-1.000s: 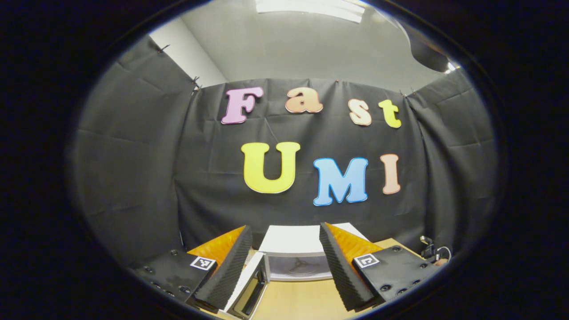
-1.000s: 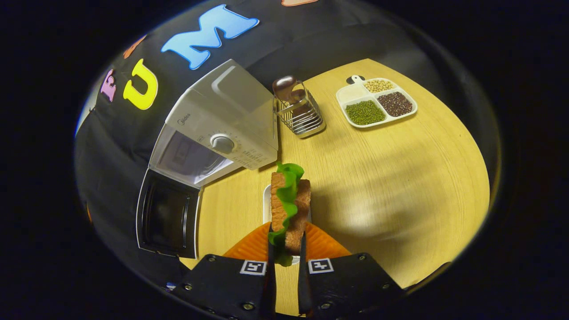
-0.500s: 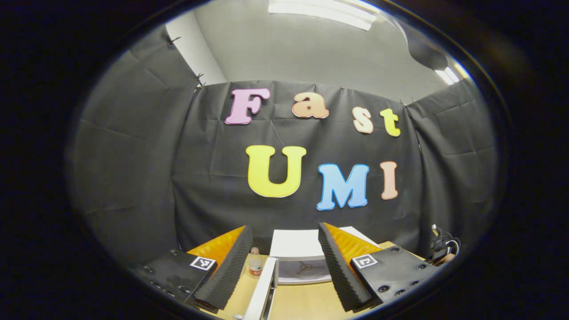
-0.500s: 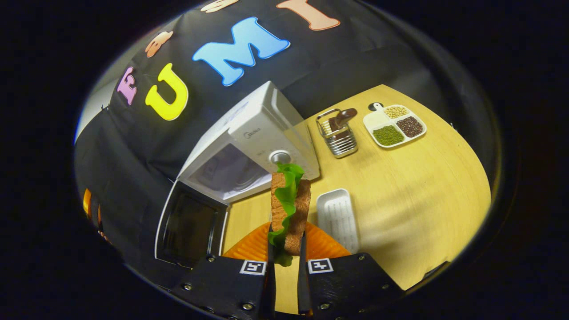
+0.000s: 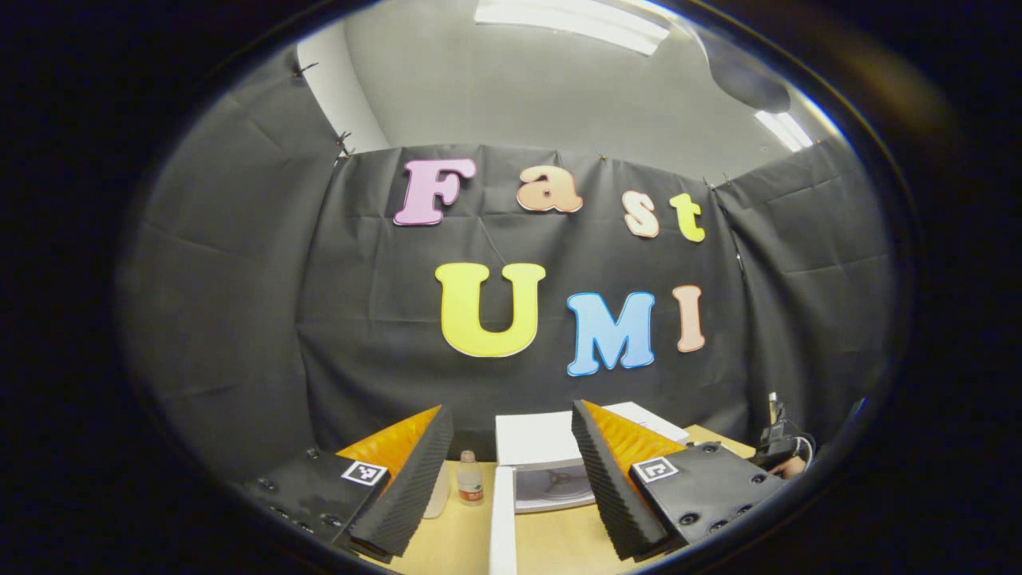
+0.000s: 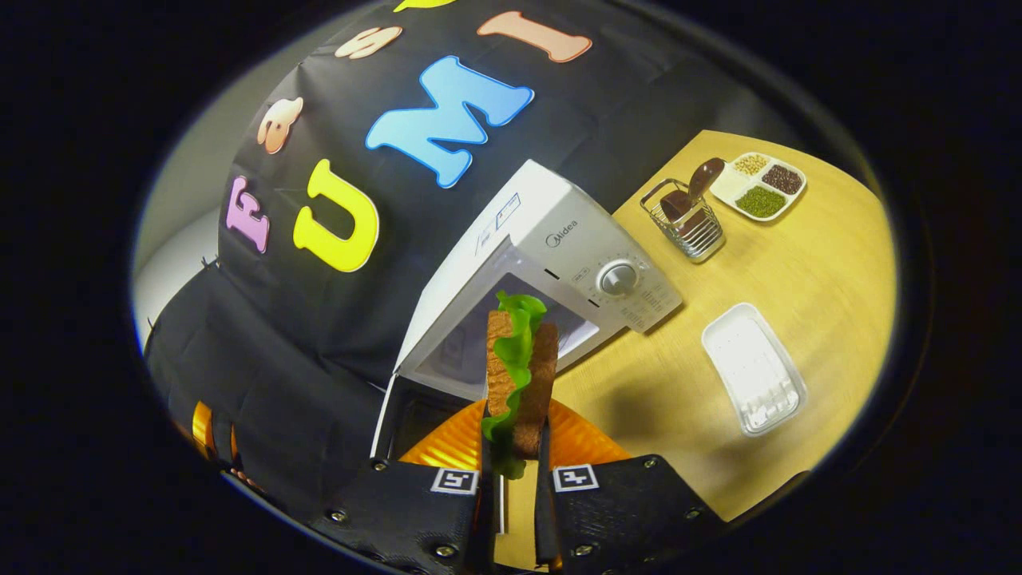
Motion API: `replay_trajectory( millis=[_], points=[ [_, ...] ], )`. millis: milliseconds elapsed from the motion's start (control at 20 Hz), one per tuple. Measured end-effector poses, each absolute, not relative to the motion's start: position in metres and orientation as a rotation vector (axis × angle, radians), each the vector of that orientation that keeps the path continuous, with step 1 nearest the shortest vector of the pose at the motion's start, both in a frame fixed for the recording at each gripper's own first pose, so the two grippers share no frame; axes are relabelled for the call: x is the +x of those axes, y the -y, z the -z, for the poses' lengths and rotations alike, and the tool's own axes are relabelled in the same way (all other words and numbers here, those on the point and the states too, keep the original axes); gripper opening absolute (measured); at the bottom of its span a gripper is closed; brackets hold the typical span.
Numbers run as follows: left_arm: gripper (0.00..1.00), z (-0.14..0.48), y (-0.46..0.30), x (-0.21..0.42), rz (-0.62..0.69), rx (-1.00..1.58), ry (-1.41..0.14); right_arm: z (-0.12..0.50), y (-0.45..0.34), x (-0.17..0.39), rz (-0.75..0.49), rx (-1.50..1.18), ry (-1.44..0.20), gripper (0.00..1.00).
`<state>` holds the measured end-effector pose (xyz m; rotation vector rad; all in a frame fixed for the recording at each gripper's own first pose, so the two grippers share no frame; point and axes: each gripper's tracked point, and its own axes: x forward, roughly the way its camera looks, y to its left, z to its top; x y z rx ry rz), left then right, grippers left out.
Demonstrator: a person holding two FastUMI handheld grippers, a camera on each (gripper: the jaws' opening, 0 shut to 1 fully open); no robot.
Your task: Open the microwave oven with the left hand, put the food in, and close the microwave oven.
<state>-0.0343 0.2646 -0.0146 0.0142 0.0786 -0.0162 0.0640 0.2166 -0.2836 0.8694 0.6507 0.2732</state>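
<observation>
A white microwave [image 6: 551, 239] stands on the wooden table with its door [image 6: 407, 415] swung open to the left. My right gripper [image 6: 515, 435] is shut on a sandwich [image 6: 519, 367] of brown bread and green lettuce, held upright in front of the oven's opening. In the left gripper view the microwave [image 5: 551, 455] sits low between the fingers, its cavity and the door's edge [image 5: 503, 519] showing. My left gripper [image 5: 511, 479] is open with nothing between its fingers, back from the oven.
An empty white tray [image 6: 754, 367] lies right of the microwave. Farther back stand a wire rack [image 6: 687, 216] with a brown utensil and a divided dish of beans [image 6: 758, 185]. A small bottle [image 5: 469, 479] stands left of the oven door.
My right gripper has carried the sandwich away from the white tray and left toward the microwave's opening. The left gripper view has shifted, so the door now shows edge-on.
</observation>
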Motion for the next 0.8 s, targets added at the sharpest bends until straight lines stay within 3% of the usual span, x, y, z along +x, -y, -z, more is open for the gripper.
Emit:
replay_trajectory(
  millis=[350,800],
  points=[
    [0.96,0.031,-0.29,-0.033,0.025,0.03,-0.119,0.325,-0.254,0.126,-0.112,1.169,-0.636,0.19],
    [0.94,0.042,-0.322,-0.028,-0.007,0.04,-0.173,0.357,-0.308,0.223,0.119,1.346,-0.466,0.2]
  ],
)
